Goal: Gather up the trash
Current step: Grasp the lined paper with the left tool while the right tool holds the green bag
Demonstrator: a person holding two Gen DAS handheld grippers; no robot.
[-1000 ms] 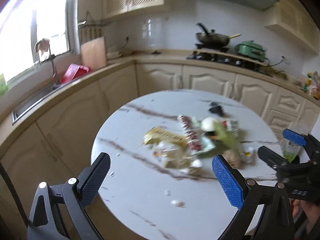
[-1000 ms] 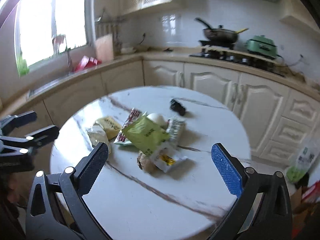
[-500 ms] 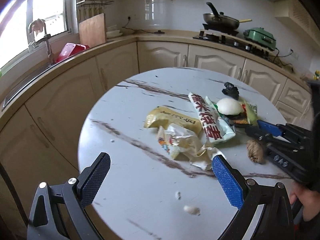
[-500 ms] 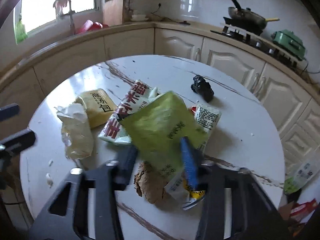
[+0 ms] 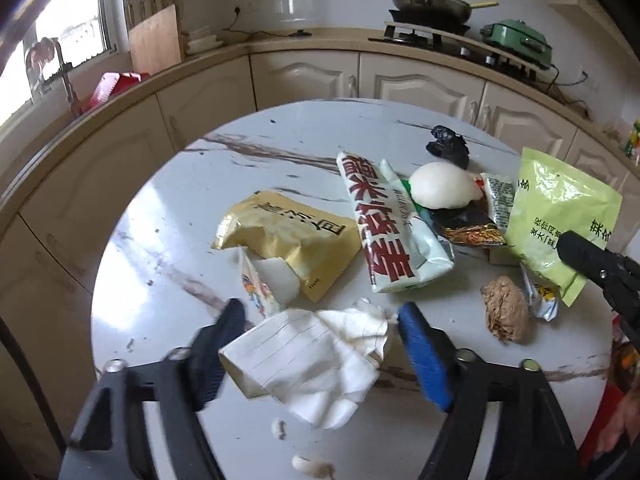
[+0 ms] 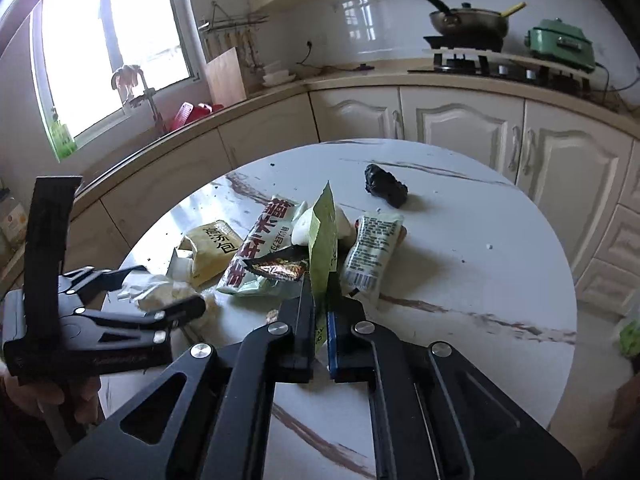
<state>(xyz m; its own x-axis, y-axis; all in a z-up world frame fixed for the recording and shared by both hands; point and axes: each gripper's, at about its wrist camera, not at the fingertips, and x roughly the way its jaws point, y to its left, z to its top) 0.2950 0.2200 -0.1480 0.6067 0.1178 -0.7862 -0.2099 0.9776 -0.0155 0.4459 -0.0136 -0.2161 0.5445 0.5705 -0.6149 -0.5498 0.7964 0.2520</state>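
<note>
- Right hand-held gripper is clenched on the lower edge of the green packet; the packet stands up from the pinch, clear of the worktop, so it can go off alone without dragging its neighbours.
- Left hand-held gripper straddles the crumpled white wrapper. Its jaws are closing with the wrapper between them, and the pads do not look pressed on it yet.
- Judgement: each hand takes one piece, so two go in a single trip.
- The rest lies in a heap mid-worktop: yellow packet, red-lettered bag, white lump, brown lump, black scrap.
</note>
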